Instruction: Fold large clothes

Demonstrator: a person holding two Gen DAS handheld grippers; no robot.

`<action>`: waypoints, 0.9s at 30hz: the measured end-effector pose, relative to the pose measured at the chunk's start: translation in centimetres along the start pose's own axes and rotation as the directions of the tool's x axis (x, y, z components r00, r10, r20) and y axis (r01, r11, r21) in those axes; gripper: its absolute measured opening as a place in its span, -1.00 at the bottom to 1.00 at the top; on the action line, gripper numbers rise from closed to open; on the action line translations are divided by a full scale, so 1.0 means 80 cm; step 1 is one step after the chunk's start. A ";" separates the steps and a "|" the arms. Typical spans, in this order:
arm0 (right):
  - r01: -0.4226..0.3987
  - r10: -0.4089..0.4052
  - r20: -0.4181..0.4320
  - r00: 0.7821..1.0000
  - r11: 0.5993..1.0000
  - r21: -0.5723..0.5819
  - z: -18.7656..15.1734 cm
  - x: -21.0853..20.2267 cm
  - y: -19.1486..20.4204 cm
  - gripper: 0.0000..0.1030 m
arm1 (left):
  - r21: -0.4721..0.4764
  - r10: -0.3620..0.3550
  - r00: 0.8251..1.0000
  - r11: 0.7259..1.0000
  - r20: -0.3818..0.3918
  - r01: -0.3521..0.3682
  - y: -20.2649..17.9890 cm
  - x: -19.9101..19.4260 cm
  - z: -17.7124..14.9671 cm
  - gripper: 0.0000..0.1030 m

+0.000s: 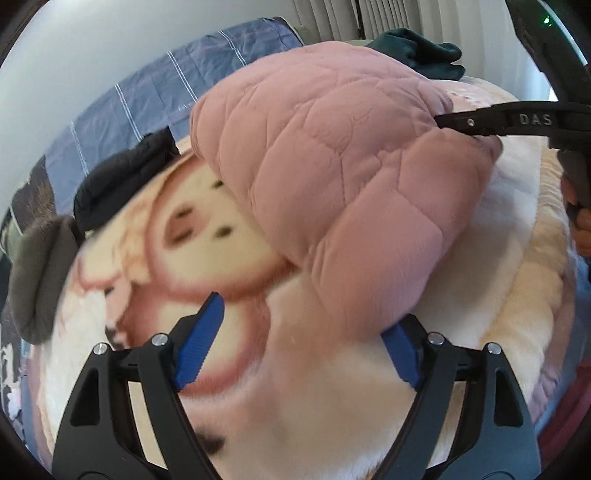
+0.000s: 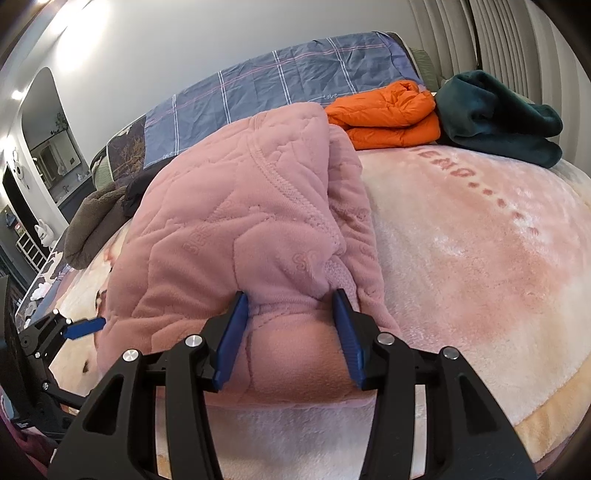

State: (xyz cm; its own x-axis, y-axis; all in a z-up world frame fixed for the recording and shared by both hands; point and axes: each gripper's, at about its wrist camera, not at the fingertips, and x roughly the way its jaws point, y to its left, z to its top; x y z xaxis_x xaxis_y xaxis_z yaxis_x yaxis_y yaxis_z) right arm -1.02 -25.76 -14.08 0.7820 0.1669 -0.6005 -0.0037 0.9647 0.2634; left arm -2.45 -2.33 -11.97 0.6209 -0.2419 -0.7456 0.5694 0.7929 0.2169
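A home bedroom, as seen from my tongs: I am working over a bed spread with a plush cream-and-pink cartoon blanket [image 2: 461,240]. At twelve o'clock a blue checked quilt [image 2: 280,85] lies against a plain white wall. Folded clothes sit at one o'clock: an orange puffer jacket [image 2: 388,114] touching a dark green fleece [image 2: 498,114]. Pale pleated curtains [image 2: 491,33] hang at the upper right. At nine o'clock an arched recess [image 2: 48,147] holds shelves and small ornaments, with a white figurine [image 2: 46,230] below it. A pink quilted house jacket [image 2: 229,229] lies heaped in the middle, and brown and black garments [image 1: 40,273] rest at the blanket's left edge
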 end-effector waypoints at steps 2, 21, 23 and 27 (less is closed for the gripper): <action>0.001 -0.001 0.003 1.000 1.000 0.004 0.000 -0.001 -0.001 -0.07 | -0.005 -0.102 0.995 0.995 -0.009 0.102 -0.003 -0.013 -0.001 0.02; -0.027 0.027 0.006 1.000 1.000 -0.012 -0.002 -0.007 -0.003 -0.04 | 0.032 -0.152 0.979 0.988 0.136 0.149 0.012 0.038 0.153 -0.59; -0.049 0.049 0.006 0.999 0.999 0.004 -0.002 -0.007 -0.007 -0.04 | 0.084 -0.175 0.974 0.983 0.145 0.164 0.009 0.013 0.161 -0.60; -0.042 0.042 0.009 0.999 0.999 0.005 -0.002 -0.008 -0.004 -0.03 | 0.091 -0.298 0.927 0.954 0.226 0.285 0.018 -0.017 0.202 -0.43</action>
State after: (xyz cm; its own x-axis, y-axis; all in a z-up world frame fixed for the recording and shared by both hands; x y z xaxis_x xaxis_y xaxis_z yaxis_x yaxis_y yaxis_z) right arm -1.65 -26.11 -13.92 0.7870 0.2052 -0.5818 -0.0331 0.9557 0.2923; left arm 6.21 -9.84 -0.45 0.5275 -0.5871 -0.6141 0.7692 0.6369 0.0518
